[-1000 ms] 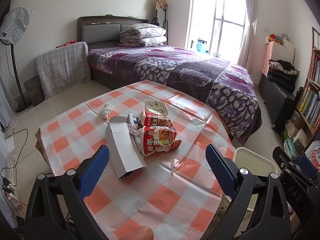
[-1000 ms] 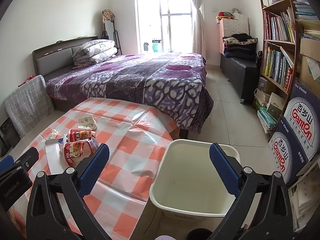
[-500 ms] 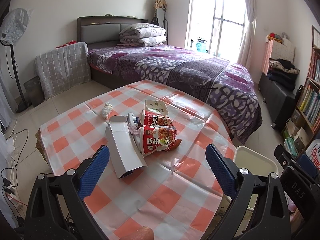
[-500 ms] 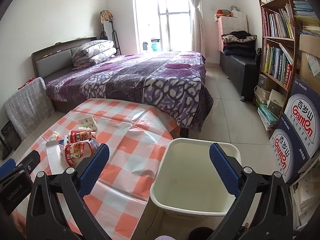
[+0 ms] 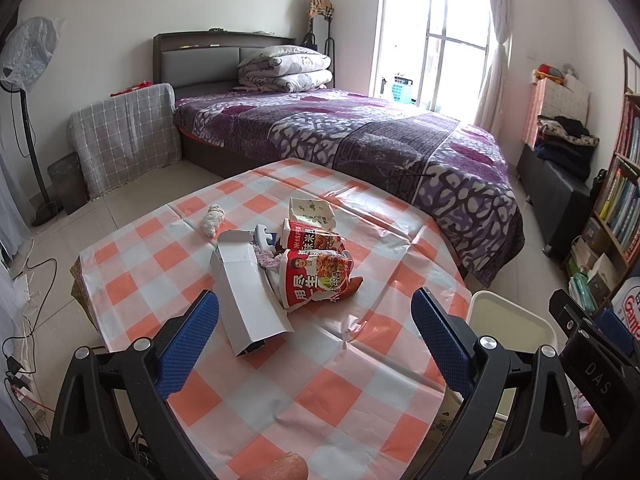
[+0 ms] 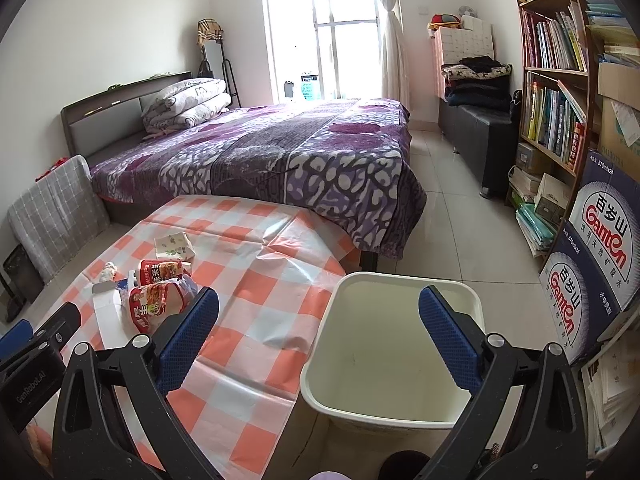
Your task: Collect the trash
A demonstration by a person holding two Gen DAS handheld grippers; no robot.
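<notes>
- We hold our left tongs (image 5: pixel 315 330) spread wide and empty above the near part of the counter (image 5: pixel 344 392); the trash lies just ahead of them, untouched.
- Nearest the left tongs is the white carton (image 5: pixel 246 294), flattened and open-ended; leaning on it just beyond is the red snack bag (image 5: pixel 316 282), then a second red packet (image 5: pixel 314 237), a pale tissue pack (image 5: pixel 312 213) and a crumpled wad (image 5: pixel 212 220) off to the left.
- Our right tongs (image 6: pixel 319 334) are also spread and empty, hovering over the cream bin (image 6: pixel 394 354), which stands on the floor just beside the counter's edge.
- Risk: the pieces overlap, so closing on the carton could drag the red bag along and scatter it.
- Risk: the glossy checked cloth is wrinkled; tongs coming in low could pinch it and pull everything.
- Risk: the thin carton may fold or slip if gripped by its open end.
- Risk: a light bag released early could miss the bin and land on the floor.
</notes>
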